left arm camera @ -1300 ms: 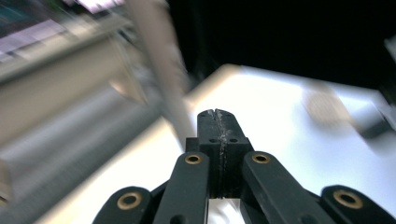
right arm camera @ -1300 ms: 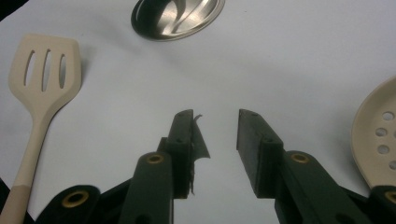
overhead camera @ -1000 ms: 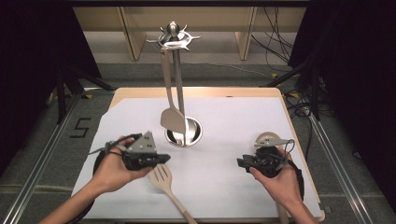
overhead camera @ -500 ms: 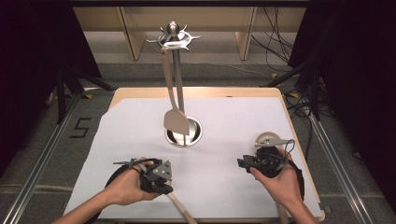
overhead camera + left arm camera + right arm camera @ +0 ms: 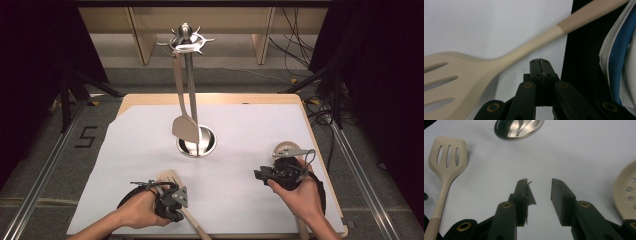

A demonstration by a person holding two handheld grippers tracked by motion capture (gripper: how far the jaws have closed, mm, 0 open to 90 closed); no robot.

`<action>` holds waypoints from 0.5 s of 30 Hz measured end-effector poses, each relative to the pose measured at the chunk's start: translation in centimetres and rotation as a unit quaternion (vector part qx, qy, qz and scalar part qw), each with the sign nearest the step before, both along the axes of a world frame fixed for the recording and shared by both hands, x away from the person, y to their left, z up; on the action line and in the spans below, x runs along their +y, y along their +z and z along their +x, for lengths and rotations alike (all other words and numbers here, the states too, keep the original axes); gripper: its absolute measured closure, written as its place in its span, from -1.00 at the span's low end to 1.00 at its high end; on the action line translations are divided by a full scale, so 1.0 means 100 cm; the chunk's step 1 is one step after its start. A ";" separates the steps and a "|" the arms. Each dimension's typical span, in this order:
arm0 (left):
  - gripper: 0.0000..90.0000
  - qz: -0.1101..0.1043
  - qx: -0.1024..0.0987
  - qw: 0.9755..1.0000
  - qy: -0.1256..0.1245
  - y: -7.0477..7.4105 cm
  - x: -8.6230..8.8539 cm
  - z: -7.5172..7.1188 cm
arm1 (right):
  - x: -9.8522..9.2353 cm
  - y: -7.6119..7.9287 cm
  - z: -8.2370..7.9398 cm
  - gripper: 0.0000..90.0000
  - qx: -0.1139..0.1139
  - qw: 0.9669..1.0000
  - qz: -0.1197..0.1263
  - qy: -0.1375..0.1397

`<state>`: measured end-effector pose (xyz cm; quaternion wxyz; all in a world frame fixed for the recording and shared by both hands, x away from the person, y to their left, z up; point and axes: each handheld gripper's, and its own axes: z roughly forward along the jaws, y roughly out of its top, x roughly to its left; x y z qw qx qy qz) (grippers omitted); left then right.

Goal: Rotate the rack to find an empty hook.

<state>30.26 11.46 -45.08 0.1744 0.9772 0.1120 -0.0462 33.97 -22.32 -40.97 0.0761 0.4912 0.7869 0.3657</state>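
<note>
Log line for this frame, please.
left tool: shut, empty, beside slotted spatula | right tool: open, empty | solid spatula: hanging on stand

Both forearms come in bare, no sleeves showing in the high view. The left gripper (image 5: pixel 170 202) is black with a grey three-cornered plate on top and a black cable looping off behind it. The right gripper (image 5: pixel 263 174) is black too, cable curling above it. Up close, each has 2 black jaws on linked arms with brass-coloured pivot pins. A white and blue garment sits at the left gripper view's edge.
</note>
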 end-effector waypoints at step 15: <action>0.98 0.015 0.024 0.999 -0.045 -0.012 -0.025 -0.003 | -0.002 0.000 0.000 0.49 -0.012 1.000 0.003 0.001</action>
